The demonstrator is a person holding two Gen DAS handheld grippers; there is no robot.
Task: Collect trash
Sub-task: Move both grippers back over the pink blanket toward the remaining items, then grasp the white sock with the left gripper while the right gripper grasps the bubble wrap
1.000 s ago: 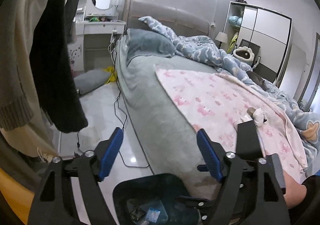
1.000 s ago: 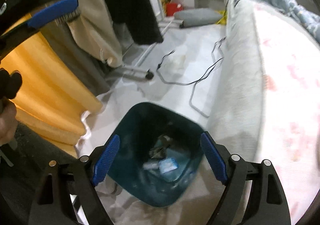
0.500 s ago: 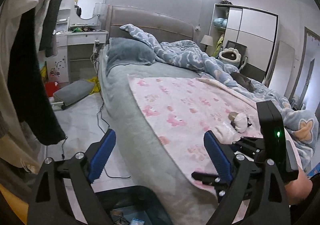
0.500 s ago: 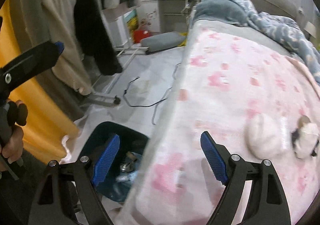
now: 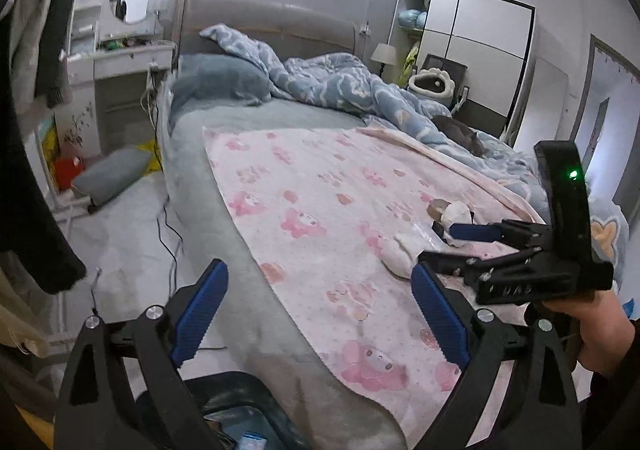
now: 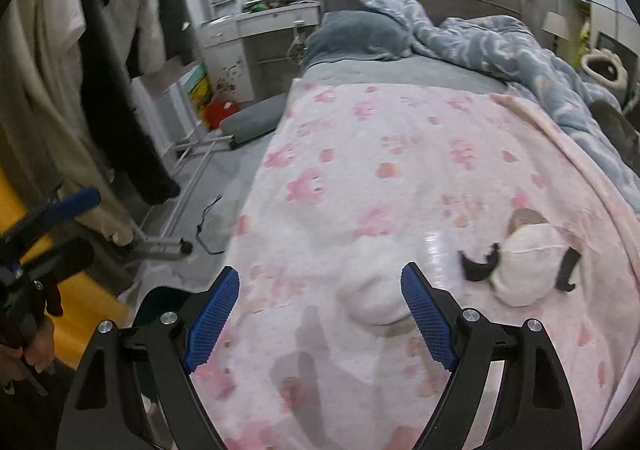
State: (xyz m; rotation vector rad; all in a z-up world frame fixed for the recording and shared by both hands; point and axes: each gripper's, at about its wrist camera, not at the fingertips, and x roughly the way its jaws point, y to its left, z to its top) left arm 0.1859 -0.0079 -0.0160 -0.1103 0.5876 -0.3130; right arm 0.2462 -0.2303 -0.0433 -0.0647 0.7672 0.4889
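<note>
A blanket (image 6: pixel 400 170) lies across the bed (image 5: pixel 224 178), with a crumpled wad (image 6: pixel 372 290) and a face mask (image 6: pixel 528 262) side by side on it. The bin (image 5: pixel 236 402) stands on the floor (image 5: pixel 120 234) beside the bed.

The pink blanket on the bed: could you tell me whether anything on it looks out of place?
Yes. A crumpled white wad and a white mask with black straps lie loose on the pink blanket, litter on an otherwise bare spread. A gray cushion lies on the floor.

Both tools point forward and downward. The left tool (image 5: pixel 318 316) has just been widening, nothing between its pads; the right tool (image 6: pixel 320 316) gapes empty, gripped by a hand (image 5: pixel 596 324).
</note>
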